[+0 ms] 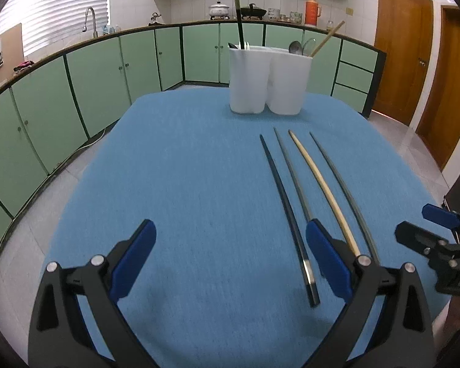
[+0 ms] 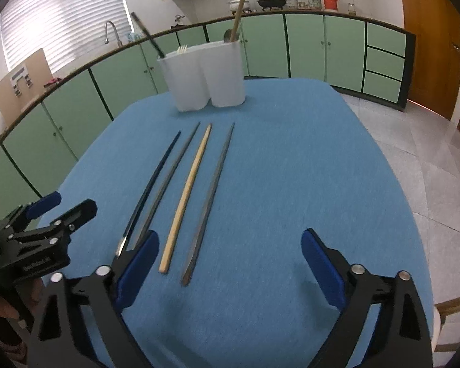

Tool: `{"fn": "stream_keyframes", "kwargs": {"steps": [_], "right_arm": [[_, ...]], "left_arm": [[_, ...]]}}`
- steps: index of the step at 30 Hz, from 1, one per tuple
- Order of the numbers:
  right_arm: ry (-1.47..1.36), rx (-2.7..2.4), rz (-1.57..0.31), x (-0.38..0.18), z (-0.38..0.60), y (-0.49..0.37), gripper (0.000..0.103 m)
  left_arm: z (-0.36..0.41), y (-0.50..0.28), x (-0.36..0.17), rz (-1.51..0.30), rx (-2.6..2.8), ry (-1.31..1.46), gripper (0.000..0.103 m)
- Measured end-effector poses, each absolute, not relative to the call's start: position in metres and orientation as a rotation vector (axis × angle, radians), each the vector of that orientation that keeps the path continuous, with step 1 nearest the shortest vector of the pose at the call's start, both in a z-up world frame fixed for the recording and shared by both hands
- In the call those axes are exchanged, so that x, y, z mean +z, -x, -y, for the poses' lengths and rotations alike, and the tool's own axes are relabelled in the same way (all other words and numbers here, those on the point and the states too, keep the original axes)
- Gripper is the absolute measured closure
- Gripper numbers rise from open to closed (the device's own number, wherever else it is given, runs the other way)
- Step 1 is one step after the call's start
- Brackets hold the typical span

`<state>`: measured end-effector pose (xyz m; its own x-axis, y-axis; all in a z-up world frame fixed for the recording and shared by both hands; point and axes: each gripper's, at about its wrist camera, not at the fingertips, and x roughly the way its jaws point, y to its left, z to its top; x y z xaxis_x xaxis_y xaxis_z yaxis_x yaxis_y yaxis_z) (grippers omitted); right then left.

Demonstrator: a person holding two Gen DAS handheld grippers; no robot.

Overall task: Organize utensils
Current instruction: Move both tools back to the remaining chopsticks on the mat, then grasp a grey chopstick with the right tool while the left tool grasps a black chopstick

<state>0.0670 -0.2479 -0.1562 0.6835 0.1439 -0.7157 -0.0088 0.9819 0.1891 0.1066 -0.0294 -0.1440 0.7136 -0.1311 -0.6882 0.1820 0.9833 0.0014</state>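
Observation:
Several chopsticks lie side by side on the blue tablecloth (image 1: 184, 184): a black one (image 1: 286, 211) (image 2: 151, 184), a dark grey one (image 1: 291, 171) (image 2: 171, 171), a pale wooden one (image 1: 322, 190) (image 2: 188, 193) and another dark grey one (image 1: 343, 190) (image 2: 211, 196). A white two-compartment utensil holder (image 1: 268, 79) (image 2: 204, 75) stands at the far end, holding a black chopstick, a wooden chopstick, a ladle and a fork. My left gripper (image 1: 230, 236) is open and empty, left of the chopsticks. My right gripper (image 2: 230, 245) is open and empty, over their near ends.
Green kitchen cabinets (image 1: 92, 76) run along the back and left, with a sink tap (image 1: 90, 21), pots and a red thermos (image 1: 312, 10) on the counter. Wooden doors (image 1: 414, 61) stand to the right. Grey tiled floor (image 2: 414, 153) surrounds the table.

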Motion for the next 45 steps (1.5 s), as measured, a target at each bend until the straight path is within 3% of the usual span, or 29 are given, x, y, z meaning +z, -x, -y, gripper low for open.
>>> {"fn": "stream_keyframes", "kwargs": {"steps": [9, 25, 28, 38, 39, 42, 45], "right_arm": [[-0.149, 0.116, -0.863, -0.175, 0.225, -0.051, 0.057], [-0.080, 0.081, -0.814, -0.181, 0.201, -0.046, 0.082], [-0.077, 0.064, -0.802, -0.183, 0.201, -0.046, 0.096], [-0.193, 0.013, -0.805, -0.177, 0.237, -0.046, 0.098], [-0.200, 0.008, -0.804, -0.176, 0.240, -0.046, 0.098], [-0.219, 0.004, -0.804, -0.174, 0.245, -0.045, 0.098], [-0.235, 0.010, -0.810, -0.171, 0.245, -0.047, 0.098]], "left_arm": [[0.033, -0.089, -0.153, -0.797, -0.181, -0.071, 0.008], [0.034, -0.083, -0.156, -0.807, -0.180, -0.055, 0.008], [0.034, -0.082, -0.154, -0.802, -0.180, -0.051, 0.008], [0.042, -0.076, -0.150, -0.799, -0.212, -0.048, 0.008], [0.044, -0.076, -0.151, -0.804, -0.219, -0.046, 0.011], [0.049, -0.077, -0.156, -0.836, -0.252, -0.035, 0.033], [0.056, -0.078, -0.161, -0.860, -0.267, -0.035, 0.036]]}}
